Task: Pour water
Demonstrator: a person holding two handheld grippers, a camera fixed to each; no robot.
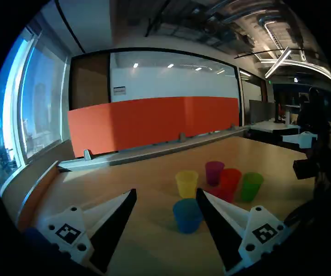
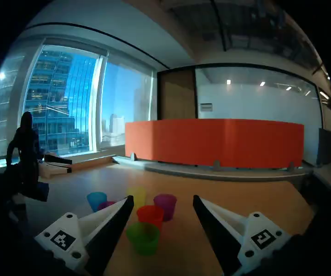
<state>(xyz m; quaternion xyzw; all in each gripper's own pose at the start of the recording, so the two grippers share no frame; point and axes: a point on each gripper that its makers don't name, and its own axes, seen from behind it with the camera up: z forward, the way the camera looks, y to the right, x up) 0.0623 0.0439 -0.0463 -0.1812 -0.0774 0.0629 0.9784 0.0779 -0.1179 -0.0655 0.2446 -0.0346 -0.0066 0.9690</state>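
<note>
Left hand-held gripper (image 1: 165, 191) & right hand-held gripper (image 2: 163, 198) both open, empty, over pale wooden desk (image 1: 133, 170). Small blue plastic cup (image 1: 187, 215) just ahead of left one, other coloured cups (image 1: 229, 181) behind. Centre jaws round it, squeeze gently, keep upright.

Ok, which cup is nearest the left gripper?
The blue cup. In the left gripper view it stands alone at the front of the group, low between the fingers of the open left gripper; the other cups cluster farther back.

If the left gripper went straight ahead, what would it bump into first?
Probably the blue cup, right between its open fingers; the yellow cup stands behind it. Depth is unclear.
</note>
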